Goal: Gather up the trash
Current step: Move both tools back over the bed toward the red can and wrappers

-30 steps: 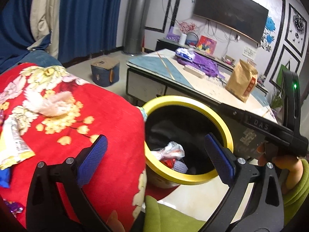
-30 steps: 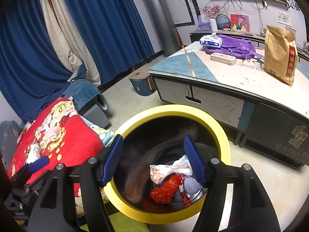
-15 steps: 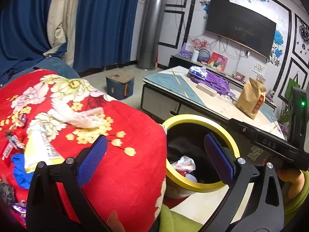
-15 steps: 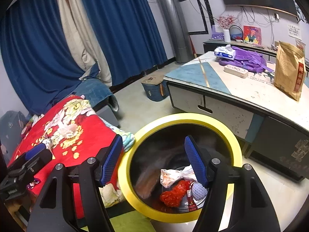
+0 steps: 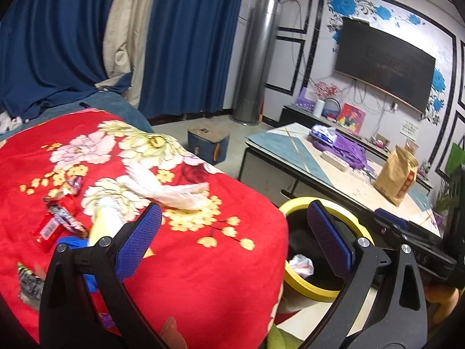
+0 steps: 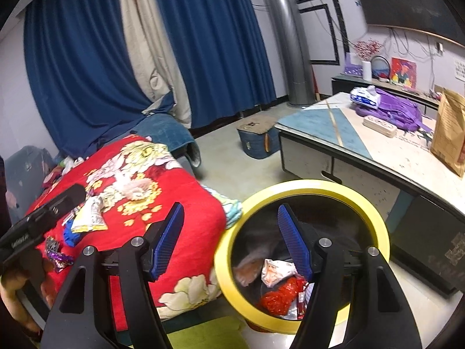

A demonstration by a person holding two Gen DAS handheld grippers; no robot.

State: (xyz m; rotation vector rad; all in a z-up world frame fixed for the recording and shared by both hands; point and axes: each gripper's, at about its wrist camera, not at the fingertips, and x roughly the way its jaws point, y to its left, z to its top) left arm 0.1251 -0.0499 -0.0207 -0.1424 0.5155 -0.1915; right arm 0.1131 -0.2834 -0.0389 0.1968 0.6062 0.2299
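Blue curtains (image 5: 189,43) back a red blanket (image 5: 203,261) strewn with wrappers (image 5: 58,221). Beside it, the yellow bin's (image 6: 375,221) red trash (image 6: 279,293) is seen only from the right view (both grippers empty, jaws apart): left gripper (image 5: 232,241), right gripper (image 6: 232,241).

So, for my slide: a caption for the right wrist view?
Open right gripper between red blanket and yellow bin holding trash.
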